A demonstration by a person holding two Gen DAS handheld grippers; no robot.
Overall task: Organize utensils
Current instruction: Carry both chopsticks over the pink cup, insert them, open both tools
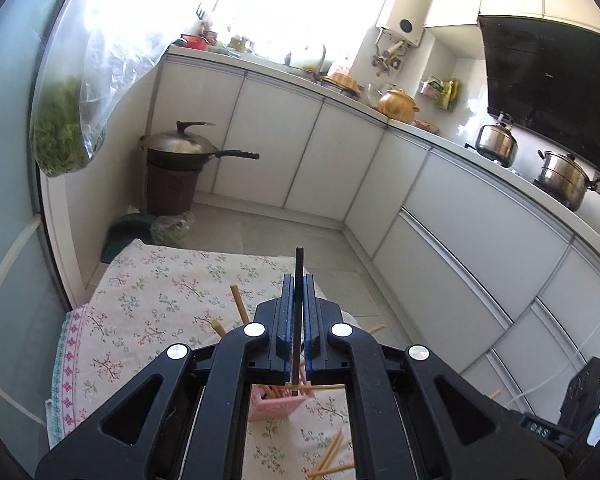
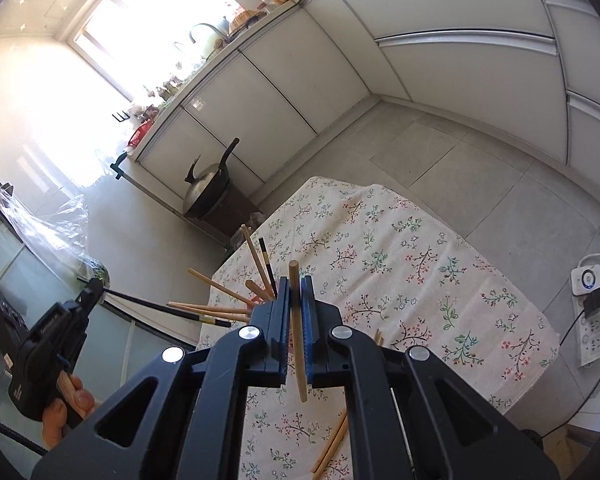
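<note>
One bench [image 2: 420, 264] wears a flowery cloth. Near its left edge stands one pink holder [image 1: 278, 402] with about six chopsticks [image 2: 220, 288] fanning out. Two more wooden chopsticks [image 2: 332, 444] lie loose on the cloth, close by. The left gripper [image 1: 299, 280] has its jaws squeezed tight on one black chopstick [image 1: 299, 264]. The right gripper [image 2: 296, 284] has its jaws squeezed tight on one wooden chopstick [image 2: 296, 320].
</note>
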